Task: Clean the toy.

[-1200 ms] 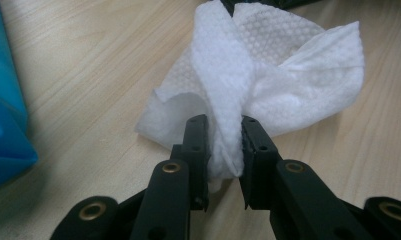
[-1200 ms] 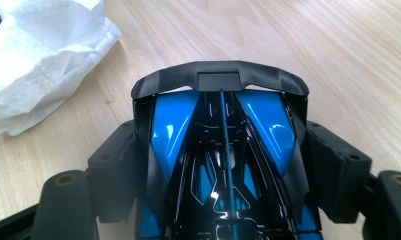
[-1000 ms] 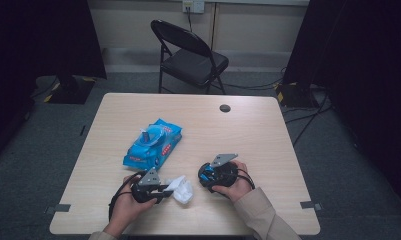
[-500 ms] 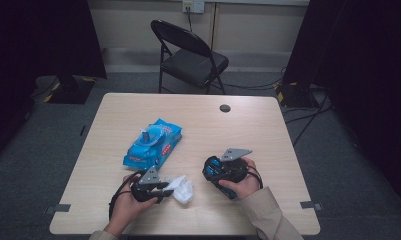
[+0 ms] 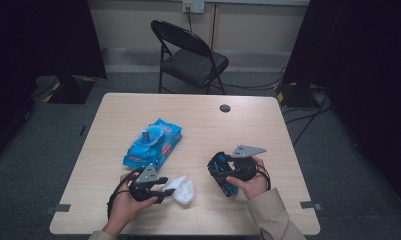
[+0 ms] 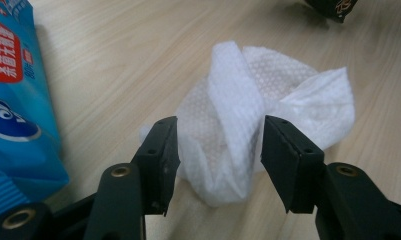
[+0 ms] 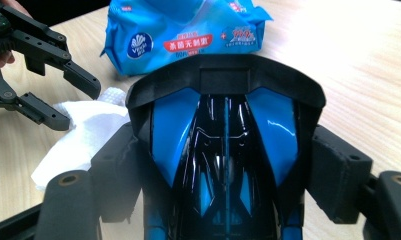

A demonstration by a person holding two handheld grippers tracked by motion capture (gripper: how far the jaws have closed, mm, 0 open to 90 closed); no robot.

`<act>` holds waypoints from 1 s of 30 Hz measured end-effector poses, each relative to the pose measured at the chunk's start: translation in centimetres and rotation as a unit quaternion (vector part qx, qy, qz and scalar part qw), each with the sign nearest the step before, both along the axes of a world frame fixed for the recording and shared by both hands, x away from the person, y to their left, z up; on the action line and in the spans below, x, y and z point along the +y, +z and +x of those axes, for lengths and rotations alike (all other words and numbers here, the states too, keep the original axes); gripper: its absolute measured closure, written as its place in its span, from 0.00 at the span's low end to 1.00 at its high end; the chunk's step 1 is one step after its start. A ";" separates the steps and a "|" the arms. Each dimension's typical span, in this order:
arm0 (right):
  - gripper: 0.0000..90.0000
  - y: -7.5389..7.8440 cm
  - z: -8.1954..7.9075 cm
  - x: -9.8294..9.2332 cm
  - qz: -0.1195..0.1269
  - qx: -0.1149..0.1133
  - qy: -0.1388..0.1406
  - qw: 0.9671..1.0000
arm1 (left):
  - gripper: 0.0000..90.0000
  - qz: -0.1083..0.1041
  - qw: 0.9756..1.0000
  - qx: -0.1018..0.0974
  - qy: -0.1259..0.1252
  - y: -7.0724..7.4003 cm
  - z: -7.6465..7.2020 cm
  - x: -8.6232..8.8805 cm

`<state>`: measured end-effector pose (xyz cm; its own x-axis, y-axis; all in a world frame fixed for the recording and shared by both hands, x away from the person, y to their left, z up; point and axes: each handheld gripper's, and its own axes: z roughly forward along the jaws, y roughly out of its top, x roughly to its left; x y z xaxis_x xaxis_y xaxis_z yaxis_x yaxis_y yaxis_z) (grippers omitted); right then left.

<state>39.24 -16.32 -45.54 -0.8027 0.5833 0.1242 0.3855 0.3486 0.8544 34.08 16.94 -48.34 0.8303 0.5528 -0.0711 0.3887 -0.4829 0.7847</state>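
1. Left gripper [image 6: 215, 165] sits low near the table's front edge, and its jaws have just been opening. They stand spread now, the crumpled white wipe [image 6: 253, 115] lying on the wood between them, pads clear of it on both sides.
2. Right gripper [image 7: 228, 170] is pinching the blue-and-black toy car [image 7: 225, 145], one pad on each flank, the car's nose pointing away from the hand. In the high view, the car [image 5: 223, 172] is carried above the tabletop, off to the right of the wipe [image 5: 182, 189].
3. Just beyond the left fingers, the blue wipes pack [image 5: 153, 144] lies flat on the table, its flap open on top. From the right gripper view, that pack [image 7: 183, 30] sits past the car's nose.
4. The table [image 5: 268, 125] is pale wood grain, with a small dark round cap [image 5: 225, 108] near the far edge.
5. Past the table, a black folding chair [image 5: 190, 57] stands on grey carpet, against a pale wall with dark curtains on both sides and cables [image 5: 308, 120] trailing on the floor at right.
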 end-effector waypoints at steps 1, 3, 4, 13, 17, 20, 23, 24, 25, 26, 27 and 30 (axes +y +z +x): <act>0.28 0.2 -0.1 -0.2 0.005 -0.003 0.000 1.000 | 0.53 -0.003 1.000 -0.002 -0.002 0.1 0.0 0.0; 0.29 0.5 -0.2 -0.3 0.012 -0.005 -0.001 1.000 | 0.51 -0.008 1.000 -0.006 -0.003 0.5 -0.1 -0.1; 0.28 0.6 -0.3 -0.4 0.014 -0.007 0.000 1.000 | 0.51 -0.010 1.000 -0.005 -0.005 0.6 -0.1 -0.1; 0.29 1.4 -0.5 -0.9 0.034 -0.017 -0.005 0.999 | 0.51 -0.013 0.999 -0.012 -0.033 1.5 -0.7 -1.6; 0.28 1.7 -0.7 -0.9 0.038 -0.019 -0.003 0.999 | 0.51 0.005 0.999 -0.011 -0.033 1.1 -0.4 -2.9; 0.29 1.6 -0.8 -0.7 0.037 -0.018 -0.001 0.999 | 0.51 0.021 0.999 0.006 -0.036 0.3 -0.1 -3.7; 0.28 1.5 -0.9 -0.6 0.040 -0.016 0.003 0.999 | 0.54 0.050 0.998 0.017 -0.032 -0.5 -0.1 -4.2; 0.28 1.5 -0.9 -0.6 0.041 -0.017 0.003 0.999 | 0.56 0.058 0.998 0.021 -0.034 -0.7 -0.1 -4.3; 0.29 1.5 -0.9 -0.6 0.041 -0.017 0.003 0.999 | 0.58 0.066 0.997 0.025 -0.037 -1.0 -0.1 -4.3; 0.29 1.6 -0.9 -0.6 0.042 -0.017 0.004 0.999 | 0.59 0.064 0.997 0.019 -0.037 -1.1 -0.1 -4.4; 0.28 1.6 -0.9 -0.7 0.043 -0.018 0.004 0.999 | 0.60 0.068 0.997 0.017 -0.036 -1.1 -0.1 -4.3; 0.28 1.6 -0.9 -0.7 0.045 -0.018 0.006 0.999 | 0.84 0.066 0.997 0.034 -0.026 -0.8 0.0 -4.1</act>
<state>38.34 -17.00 -43.91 -0.8142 0.5619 0.1464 0.3504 0.2745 0.8955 34.12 12.85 -49.17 0.8535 0.5178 -0.0580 0.4109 -0.6004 0.6861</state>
